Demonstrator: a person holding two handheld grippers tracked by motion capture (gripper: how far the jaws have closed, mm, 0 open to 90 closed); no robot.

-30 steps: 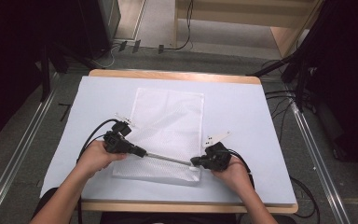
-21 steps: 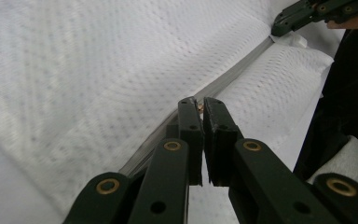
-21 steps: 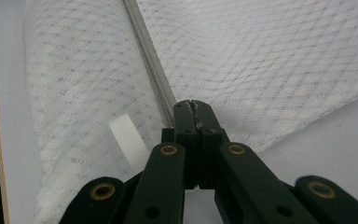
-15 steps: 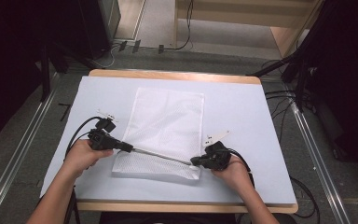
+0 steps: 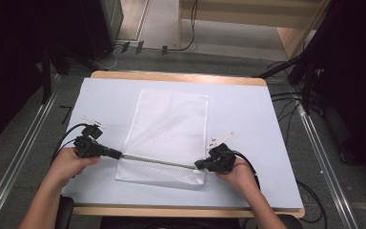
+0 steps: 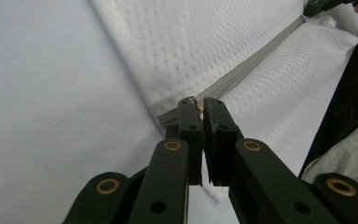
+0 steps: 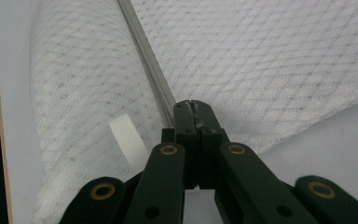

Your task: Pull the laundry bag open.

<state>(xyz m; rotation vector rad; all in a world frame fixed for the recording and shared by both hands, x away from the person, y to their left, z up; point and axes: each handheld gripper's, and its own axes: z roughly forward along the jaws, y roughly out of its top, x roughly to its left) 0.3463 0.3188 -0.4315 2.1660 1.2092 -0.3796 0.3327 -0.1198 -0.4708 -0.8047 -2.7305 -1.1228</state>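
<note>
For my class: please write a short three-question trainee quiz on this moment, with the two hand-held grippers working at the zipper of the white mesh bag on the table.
1. True or false: the mesh bag lies flat on the table.
2. Where on the bag does the zipper run? A) along the far edge B) across the near end, from side to side C) down the middle, front to back
3. Fill in: the right gripper is shut on the zipper's right end, and the left gripper is shut at its ____ end.

Key
1. True.
2. B.
3. Left; in the left gripper view a small brass-coloured piece, probably the slider, sits between its tips.
</note>
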